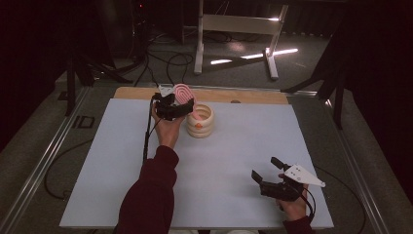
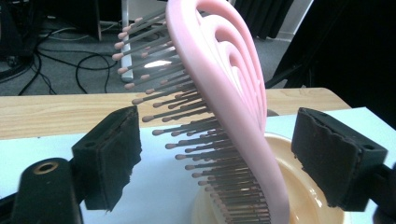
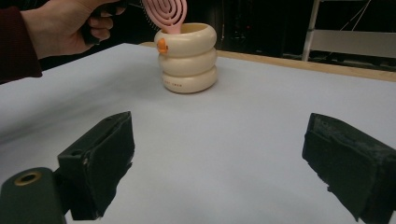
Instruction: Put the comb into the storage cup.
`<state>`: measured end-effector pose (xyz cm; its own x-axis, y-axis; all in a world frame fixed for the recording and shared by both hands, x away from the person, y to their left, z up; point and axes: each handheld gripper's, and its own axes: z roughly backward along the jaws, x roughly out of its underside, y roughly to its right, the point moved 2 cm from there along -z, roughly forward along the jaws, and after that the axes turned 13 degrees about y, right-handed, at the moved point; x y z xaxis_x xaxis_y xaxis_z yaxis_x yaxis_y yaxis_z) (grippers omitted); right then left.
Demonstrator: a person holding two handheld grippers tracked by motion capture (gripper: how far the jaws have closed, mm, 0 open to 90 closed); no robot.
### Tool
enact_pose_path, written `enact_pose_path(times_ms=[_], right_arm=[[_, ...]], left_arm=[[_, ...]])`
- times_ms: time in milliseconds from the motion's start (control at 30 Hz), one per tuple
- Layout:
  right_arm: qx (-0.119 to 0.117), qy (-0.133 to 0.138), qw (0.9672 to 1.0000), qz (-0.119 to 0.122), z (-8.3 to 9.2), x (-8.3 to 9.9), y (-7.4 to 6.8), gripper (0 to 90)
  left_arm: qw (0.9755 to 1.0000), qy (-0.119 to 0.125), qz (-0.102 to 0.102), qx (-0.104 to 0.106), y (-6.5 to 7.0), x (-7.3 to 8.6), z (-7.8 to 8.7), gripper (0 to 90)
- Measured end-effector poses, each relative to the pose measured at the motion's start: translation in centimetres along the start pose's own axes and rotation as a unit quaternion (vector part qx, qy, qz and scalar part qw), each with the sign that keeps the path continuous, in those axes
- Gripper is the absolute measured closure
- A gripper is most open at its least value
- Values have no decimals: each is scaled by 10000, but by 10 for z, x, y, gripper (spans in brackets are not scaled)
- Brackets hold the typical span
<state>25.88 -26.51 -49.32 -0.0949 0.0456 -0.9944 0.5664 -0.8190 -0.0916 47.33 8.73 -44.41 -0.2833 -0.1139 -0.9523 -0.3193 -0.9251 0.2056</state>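
Both tools (image 1: 171, 104) (image 1: 267, 171) open — apart

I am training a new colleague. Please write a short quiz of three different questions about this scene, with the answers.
1. True or false: the left gripper presses its pads on the pink hairbrush.
2. Where does the brush's lower end stand? A) flat on the table B) in the cream ringed cup C) in the right gripper
3. Fill in: the right gripper's jaws are ____.

Key: 1 false, the pads stand apart from it; 2 B; 3 open, with nothing between them.
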Motion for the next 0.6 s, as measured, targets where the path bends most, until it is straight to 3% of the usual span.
enact_pose_path(times_ms=[433, 600], right_arm=[[23, 4, 10000, -3, 1, -1, 1, 90], [7, 6, 10000, -4, 1, -1, 0, 90]], left_arm=[[10000, 30, -59, -66, -1, -3, 4, 21], [9998, 33, -130, -160, -2, -5, 6, 7]])
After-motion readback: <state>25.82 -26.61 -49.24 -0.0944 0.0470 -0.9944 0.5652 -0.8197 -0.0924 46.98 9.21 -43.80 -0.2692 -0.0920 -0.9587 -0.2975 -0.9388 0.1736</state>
